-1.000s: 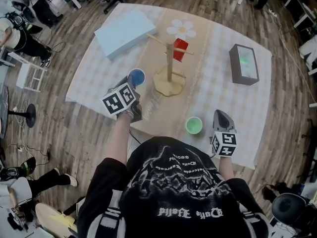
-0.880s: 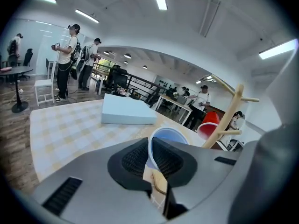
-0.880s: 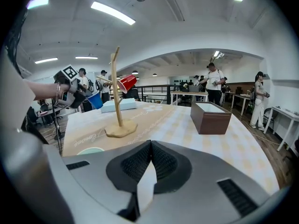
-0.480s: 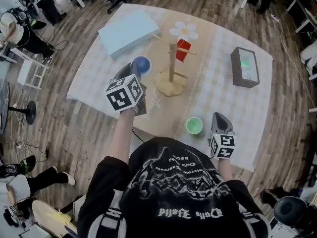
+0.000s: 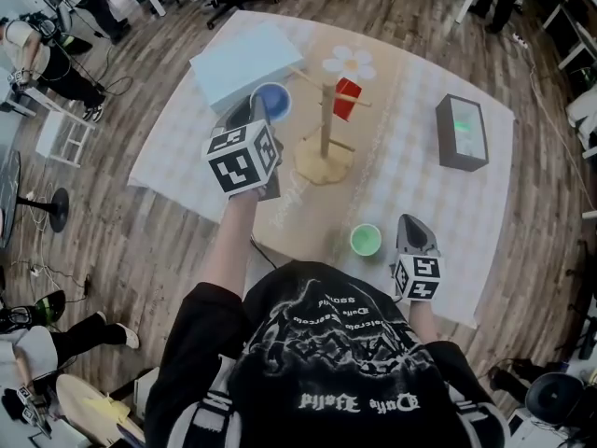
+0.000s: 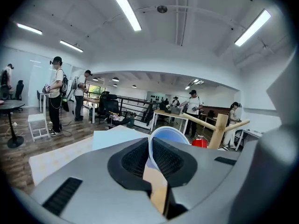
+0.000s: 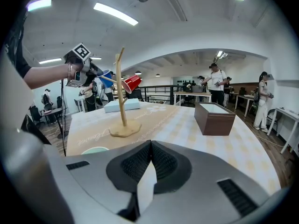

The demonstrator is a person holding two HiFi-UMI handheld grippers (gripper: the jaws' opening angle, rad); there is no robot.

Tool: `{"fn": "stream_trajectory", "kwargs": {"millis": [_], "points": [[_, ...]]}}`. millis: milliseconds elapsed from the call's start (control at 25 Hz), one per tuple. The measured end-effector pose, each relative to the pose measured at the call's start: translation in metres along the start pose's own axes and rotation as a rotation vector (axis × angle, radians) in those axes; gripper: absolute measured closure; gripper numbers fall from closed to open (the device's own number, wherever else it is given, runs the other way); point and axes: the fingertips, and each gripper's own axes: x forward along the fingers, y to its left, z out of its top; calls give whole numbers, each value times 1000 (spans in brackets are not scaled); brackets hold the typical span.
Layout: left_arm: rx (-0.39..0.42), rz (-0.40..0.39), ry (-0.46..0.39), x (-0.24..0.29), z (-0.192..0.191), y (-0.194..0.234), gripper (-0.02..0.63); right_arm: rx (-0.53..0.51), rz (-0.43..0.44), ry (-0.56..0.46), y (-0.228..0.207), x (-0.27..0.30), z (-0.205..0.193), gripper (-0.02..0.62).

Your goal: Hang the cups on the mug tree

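The wooden mug tree (image 5: 324,129) stands mid-table with a red cup (image 5: 345,97) hung on a right-hand peg. My left gripper (image 5: 257,112) is raised left of the tree, shut on the rim of a blue cup (image 5: 270,101). In the left gripper view the blue cup (image 6: 166,135) sits pinched between the jaws, with the tree (image 6: 217,130) ahead on the right. A green cup (image 5: 366,240) stands upright near the front edge. Just right of it, my right gripper (image 5: 416,222) is low over the cloth, shut and empty; its own view shows the jaws (image 7: 150,147) closed together.
A light blue box (image 5: 244,61) lies at the back left, close behind the blue cup. A brown open box (image 5: 462,131) stands at the right. A flower mat (image 5: 350,62) lies behind the tree. People and desks surround the table.
My left gripper has lifted the blue cup off the table and carried it up and away, toward the tree's upper pegs. The right gripper has stayed put.
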Motion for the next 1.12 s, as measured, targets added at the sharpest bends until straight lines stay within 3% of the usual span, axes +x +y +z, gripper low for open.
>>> {"fn": "stream_trajectory", "kwargs": {"millis": [440, 1120], "points": [[149, 13, -54, 12, 32, -24, 558, 38, -24, -4, -13, -5, -5, 586], [359, 66, -150, 6, 47, -42, 558, 44, -21, -10, -16, -5, -4, 586]]}}
